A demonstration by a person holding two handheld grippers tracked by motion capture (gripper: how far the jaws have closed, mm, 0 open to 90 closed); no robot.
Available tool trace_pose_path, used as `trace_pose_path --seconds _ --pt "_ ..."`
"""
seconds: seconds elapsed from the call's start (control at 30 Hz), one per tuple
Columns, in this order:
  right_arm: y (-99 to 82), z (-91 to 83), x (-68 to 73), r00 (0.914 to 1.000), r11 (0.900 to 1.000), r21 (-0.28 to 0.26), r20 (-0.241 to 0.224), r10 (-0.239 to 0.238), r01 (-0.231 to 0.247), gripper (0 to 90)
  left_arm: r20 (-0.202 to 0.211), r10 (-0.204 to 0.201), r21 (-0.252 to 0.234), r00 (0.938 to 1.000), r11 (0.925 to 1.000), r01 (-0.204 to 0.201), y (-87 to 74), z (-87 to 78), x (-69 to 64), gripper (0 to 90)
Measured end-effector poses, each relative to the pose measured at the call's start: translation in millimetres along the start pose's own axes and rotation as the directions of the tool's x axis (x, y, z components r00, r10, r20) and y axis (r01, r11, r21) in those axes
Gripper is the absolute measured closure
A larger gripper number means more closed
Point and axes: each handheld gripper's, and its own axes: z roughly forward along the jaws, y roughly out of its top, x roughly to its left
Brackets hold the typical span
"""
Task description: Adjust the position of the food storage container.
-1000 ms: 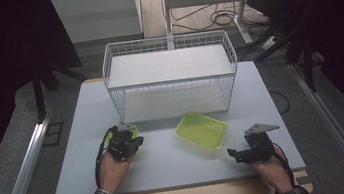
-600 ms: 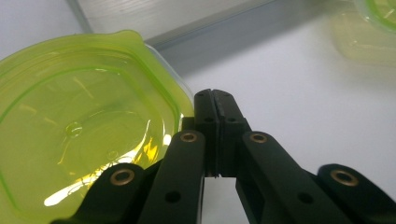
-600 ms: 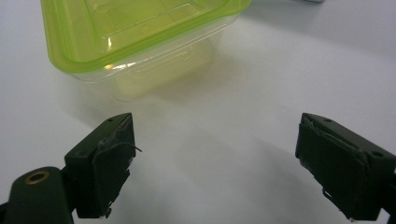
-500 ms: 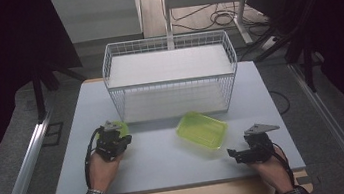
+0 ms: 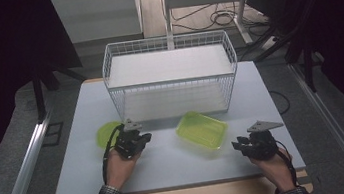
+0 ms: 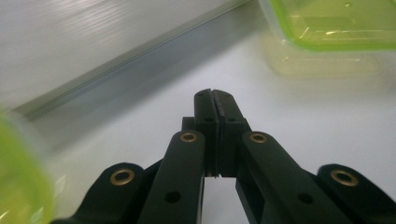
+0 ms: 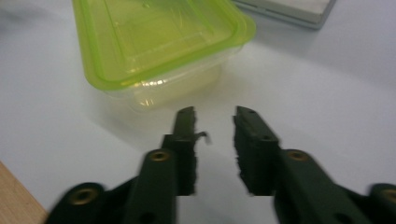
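1. Right hand [image 5: 275, 163] at the front edge of the table [image 5: 169, 170], sleeve just over the wooden lip. Held low and level, wrist straight, aimed left toward the middle of the table.
2. Right gripper [image 7: 212, 116], just clear of the tabletop. Jaws just now closing, narrowed to a small gap with nothing between them. Likely fault: too narrow a gap to take the box's rim or wall. A push forward like this would shove the box, not grasp it.
3. Left hand [image 5: 118, 165], farther in, forearm angled up from the lower left. Left gripper [image 6: 214, 93] fully closed, pads pressed together, nothing held. Pointed right, toward the box, low over the table.
4. Green plastic box [image 7: 154, 42], open side up, between the two grippers and near the basket's front; touched by neither. Likely fault: light and smooth-bottomed by the look of it, so apt to slide or tip under a one-sided nudge from either closed tip.
5. Green lid [image 5: 106, 134], flat on the table just behind the left gripper. Likely fault: knocked or dragged by the trailing cable or the heel of the hand on a swing back.
6. Wire basket [image 5: 170, 82], farthest back, empty on both levels. Likely fault: box rim catching the front wires if carried in too low.
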Motion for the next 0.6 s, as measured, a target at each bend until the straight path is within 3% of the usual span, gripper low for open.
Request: trace_pose_path --seconds 0.13,0.2,0.47,0.6 --pt "9.1 -0.5 0.5 0.9999 0.9998 -0.015 0.014 -0.009 0.009 85.1 0.028 0.004 -0.007 0.9996 1.0000 -0.004 10.4 16.1 -5.0 90.0" --pt "13.4 2.0 -1.0 0.9997 0.9998 -0.018 0.023 -0.011 0.011 87.2 0.036 0.006 -0.013 0.9993 0.9999 -0.006 15.6 23.5 -7.1 90.0" --pt "27.3 19.9 -13.6 0.9990 0.9997 -0.012 0.040 0.021 -0.020 87.1 0.046 0.016 -0.018 0.9988 0.9997 -0.015 40.8 61.9 -9.2 90.0" --pt "33.1 30.7 -17.6 0.9974 0.9991 0.005 0.058 0.042 -0.042 84.9 0.097 0.001 0.003 0.9953 1.0000 -0.001 47.3 76.4 -6.2 89.7"
